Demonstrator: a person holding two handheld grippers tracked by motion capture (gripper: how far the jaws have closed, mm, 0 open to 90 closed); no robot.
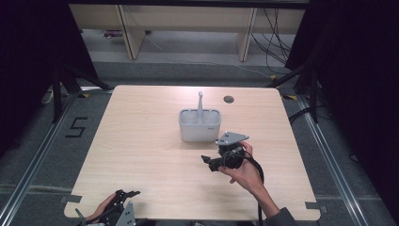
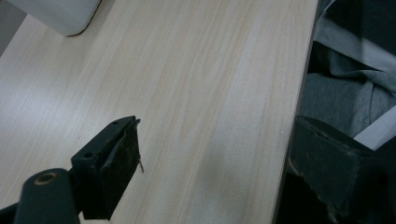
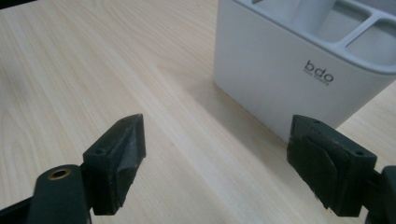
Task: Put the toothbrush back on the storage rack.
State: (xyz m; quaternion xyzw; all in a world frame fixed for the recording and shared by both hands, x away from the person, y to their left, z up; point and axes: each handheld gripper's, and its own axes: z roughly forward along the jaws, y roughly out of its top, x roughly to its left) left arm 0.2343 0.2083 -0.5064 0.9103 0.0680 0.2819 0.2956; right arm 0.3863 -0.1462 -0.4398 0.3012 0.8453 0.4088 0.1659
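Near the middle of the counter (image 1: 141,155), a white divided caddy (image 1: 199,125) is standing upright, with a pale long-handled utensil (image 1: 200,104) sticking up out of one of its compartments; which compartment, the pictures are not making clear. The right gripper (image 1: 207,161) is hovering just in front of the caddy, close to its near right corner but apart from it, and its fingers (image 3: 116,158) are spread wide with nothing between them. In the right gripper view the caddy's printed front wall (image 3: 299,79) is lying just ahead of the open fingers. The left gripper (image 1: 128,194) is waiting at the counter's near edge, well apart from the caddy, its fingers (image 2: 112,163) also wide and empty. Judging from this, the utensil is already sitting in the caddy, and no grasp is being made yet.
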